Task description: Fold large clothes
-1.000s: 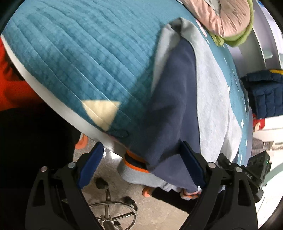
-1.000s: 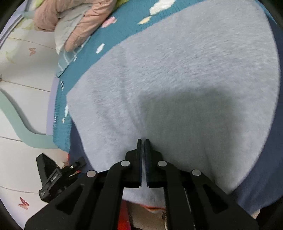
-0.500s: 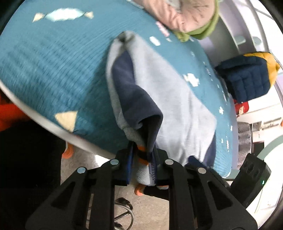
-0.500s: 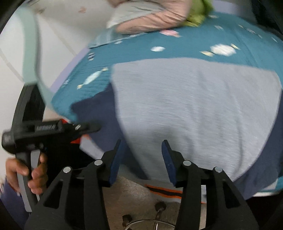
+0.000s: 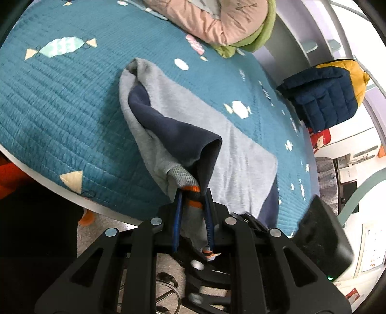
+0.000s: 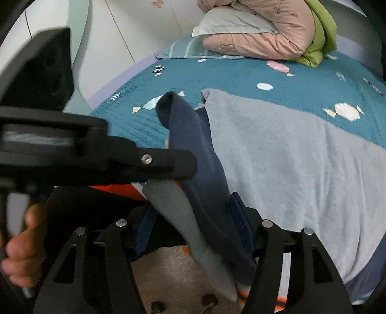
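- A bed [image 5: 60, 116] covered by a teal quilted spread with candy-shaped patches carries everything in both views.
- A grey and navy sweatshirt [image 5: 241, 149] lies spread across the quilt, its near edge hanging over the bed's side.
- At the far end, a pink and green folded duvet [image 6: 272, 36] sits on a pale pillow [image 6: 231, 23].
- A striped blue pillowcase [image 6: 183, 52] lies beneath them.

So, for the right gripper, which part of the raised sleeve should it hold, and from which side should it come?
The lower cuff end of the sleeve, near the orange stripe. It hangs between the open jaws of the right gripper, below the left gripper, which already pinches it. Coming from the bed edge looks best, closing across the flat hanging fabric.
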